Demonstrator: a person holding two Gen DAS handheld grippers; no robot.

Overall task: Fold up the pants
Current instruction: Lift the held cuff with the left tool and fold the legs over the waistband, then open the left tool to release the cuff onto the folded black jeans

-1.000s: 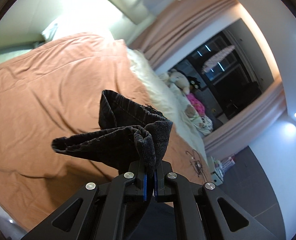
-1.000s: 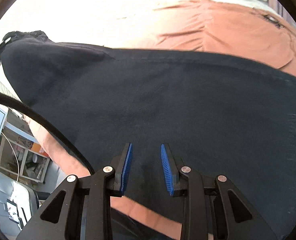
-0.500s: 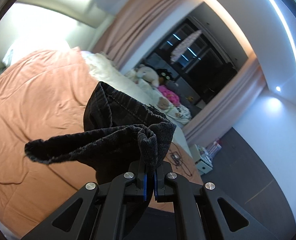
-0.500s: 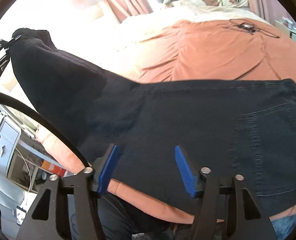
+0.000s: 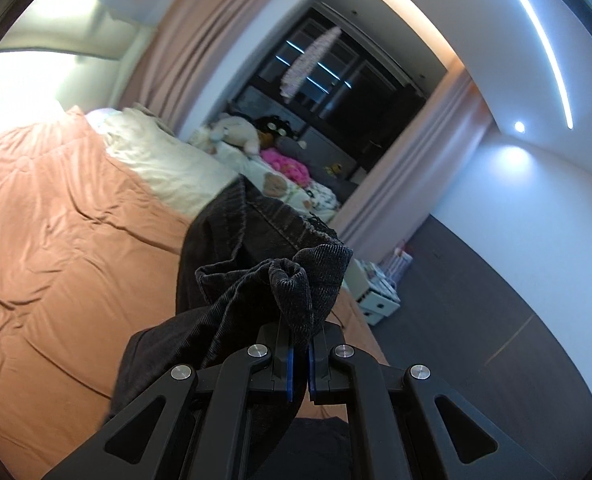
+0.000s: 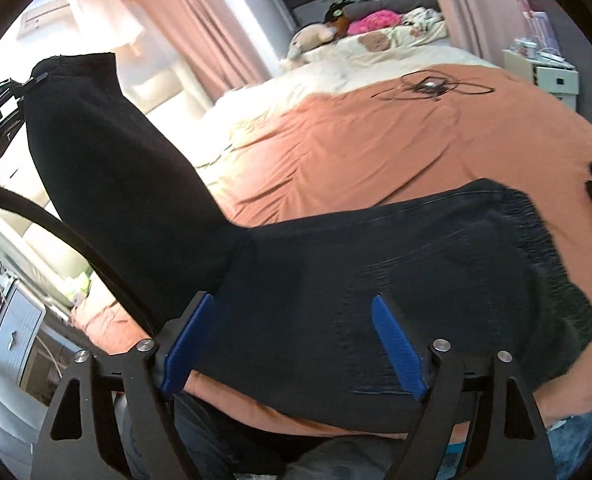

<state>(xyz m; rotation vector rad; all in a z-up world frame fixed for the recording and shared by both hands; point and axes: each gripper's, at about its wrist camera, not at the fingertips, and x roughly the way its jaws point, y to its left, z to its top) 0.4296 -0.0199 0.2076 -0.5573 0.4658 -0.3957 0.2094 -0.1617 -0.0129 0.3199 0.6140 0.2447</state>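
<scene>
The dark pants (image 6: 336, 280) are lying half across the orange bed (image 6: 376, 152) with one end being lifted by the left gripper (image 5: 299, 354), fingers clamped on the hem, while the right gripper (image 6: 291, 344) fingers are opening over the seat, empty, so I'm guessing the next move is carrying that end over.

Right gripper (image 6: 296, 344) jaws opening wide off the dark denim pants (image 6: 336, 280), pant leg lifted higher beyond the jaws, back pocket now between them

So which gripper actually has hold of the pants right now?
The left gripper, clamped on a bunched end of the pants; the right gripper is opening above them, gripping nothing.
</scene>
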